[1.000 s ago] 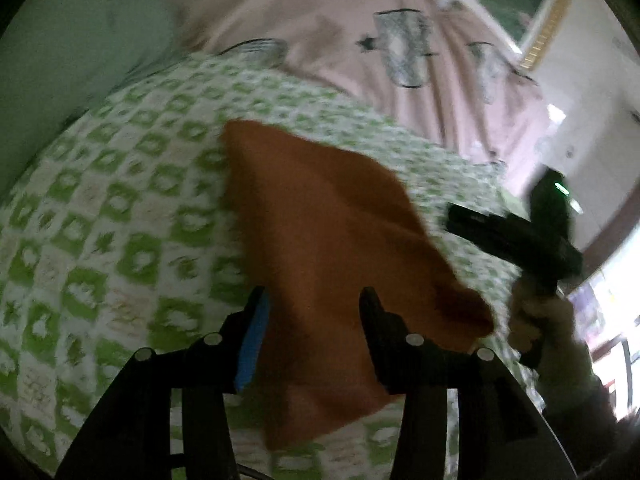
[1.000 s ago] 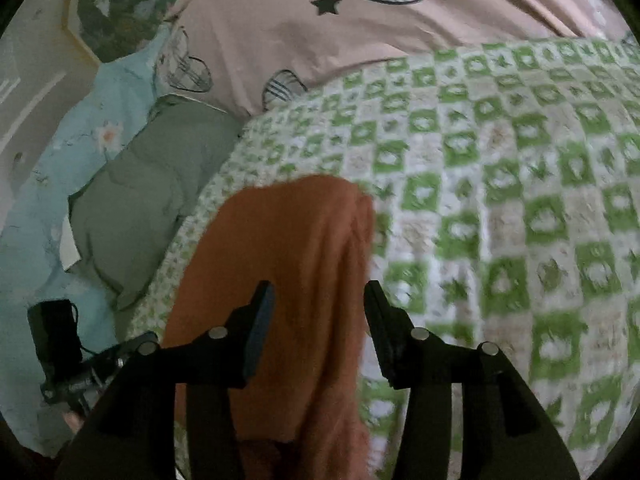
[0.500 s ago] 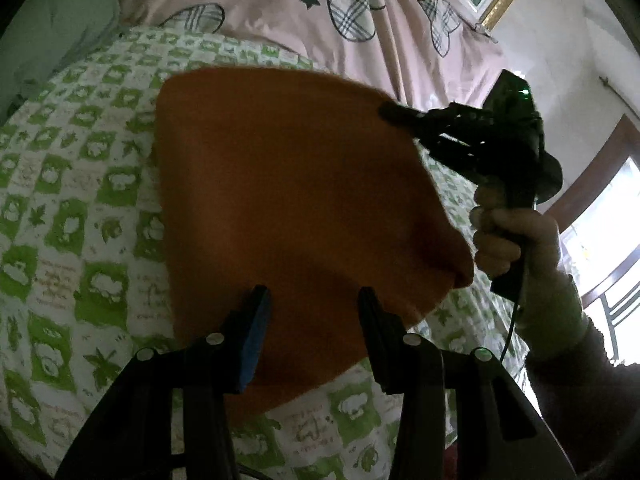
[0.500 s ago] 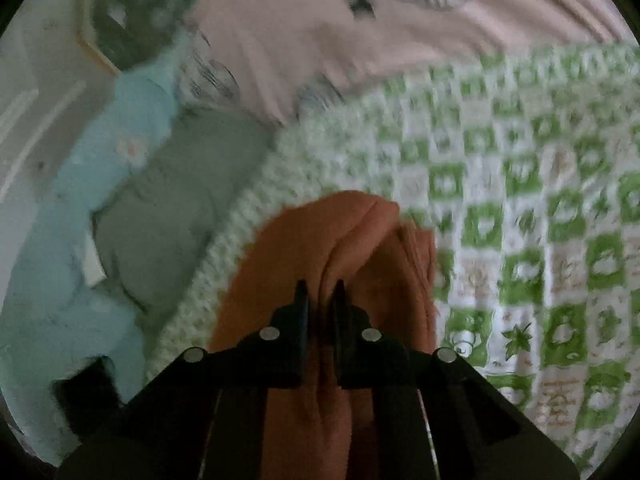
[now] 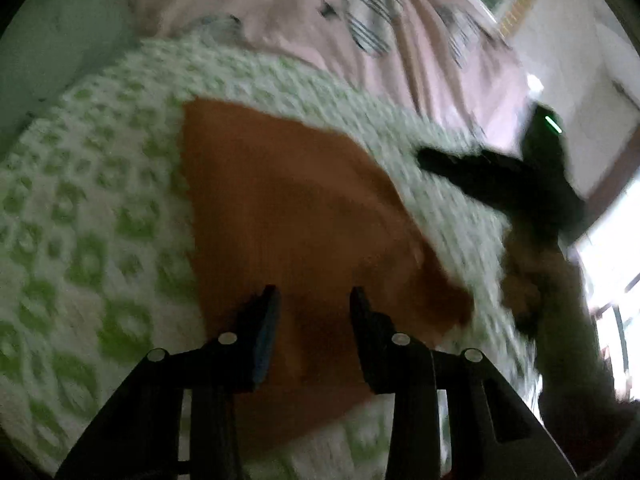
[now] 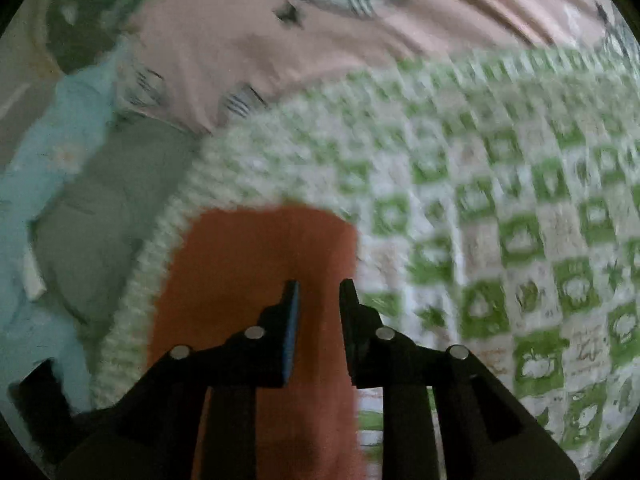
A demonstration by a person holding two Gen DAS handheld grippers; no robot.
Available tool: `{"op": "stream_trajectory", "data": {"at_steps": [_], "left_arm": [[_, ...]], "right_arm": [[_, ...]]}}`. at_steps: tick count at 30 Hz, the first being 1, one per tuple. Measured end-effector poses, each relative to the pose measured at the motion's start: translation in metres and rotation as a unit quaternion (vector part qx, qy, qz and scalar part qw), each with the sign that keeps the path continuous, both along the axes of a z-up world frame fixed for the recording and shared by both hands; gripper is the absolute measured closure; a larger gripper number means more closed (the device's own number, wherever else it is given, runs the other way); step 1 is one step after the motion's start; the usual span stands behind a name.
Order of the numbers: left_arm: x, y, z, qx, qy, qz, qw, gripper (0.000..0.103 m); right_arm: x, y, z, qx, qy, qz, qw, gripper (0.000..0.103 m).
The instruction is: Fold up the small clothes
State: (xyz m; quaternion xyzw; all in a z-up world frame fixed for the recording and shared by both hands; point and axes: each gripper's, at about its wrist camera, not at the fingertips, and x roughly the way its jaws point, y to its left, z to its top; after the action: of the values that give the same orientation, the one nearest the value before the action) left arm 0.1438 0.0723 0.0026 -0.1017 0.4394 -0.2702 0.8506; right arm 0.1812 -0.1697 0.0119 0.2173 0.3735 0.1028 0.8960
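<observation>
An orange garment point(image 5: 288, 208) lies flat on the green-and-white checked blanket point(image 5: 80, 208). My left gripper point(image 5: 314, 300) is open just above its near part, holding nothing. In the left wrist view the right gripper point(image 5: 424, 158) shows as a dark blur past the garment's far right edge, held in a hand. In the right wrist view the garment point(image 6: 256, 264) lies below my right gripper point(image 6: 318, 292), whose jaws stand partly apart with nothing between them. Both views are blurred by motion.
The checked blanket point(image 6: 500, 208) covers the surface. A pink patterned sheet point(image 5: 304, 28) lies behind it. A grey-green pillow point(image 6: 104, 216) and a light blue cloth point(image 6: 36, 168) lie to the left. A bright window point(image 5: 616, 248) is at the right.
The right gripper was shut on a fold of the orange garment; now it has opened, let the cloth go and drawn back. The garment has dropped flat onto the blanket.
</observation>
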Motion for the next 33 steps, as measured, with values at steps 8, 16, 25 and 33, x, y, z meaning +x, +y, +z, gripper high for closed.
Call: {"op": "stream_trajectory", "data": {"at_steps": [8,16,25,33], "left_arm": [[0.098,0.0,-0.025,0.02,0.061,0.073,0.9953,0.081],[0.096,-0.005,-0.036,0.074,0.048,0.068,0.9938,0.097],[0.014,0.002,-0.007,0.036,0.016,0.028,0.9988,0.097],[-0.058,-0.002,-0.043,0.049,0.036,-0.006,0.9981,0.097]], "right_arm": [[0.047,0.025,-0.046,0.015,0.056,0.008,0.998,0.081],[0.044,0.008,-0.073,0.004,0.046,-0.007,0.999,0.103],[-0.04,0.019,-0.044,0.013,0.027,0.02,0.999,0.099],[-0.098,0.019,-0.077,-0.01,0.059,0.017,0.998,0.099]]}}
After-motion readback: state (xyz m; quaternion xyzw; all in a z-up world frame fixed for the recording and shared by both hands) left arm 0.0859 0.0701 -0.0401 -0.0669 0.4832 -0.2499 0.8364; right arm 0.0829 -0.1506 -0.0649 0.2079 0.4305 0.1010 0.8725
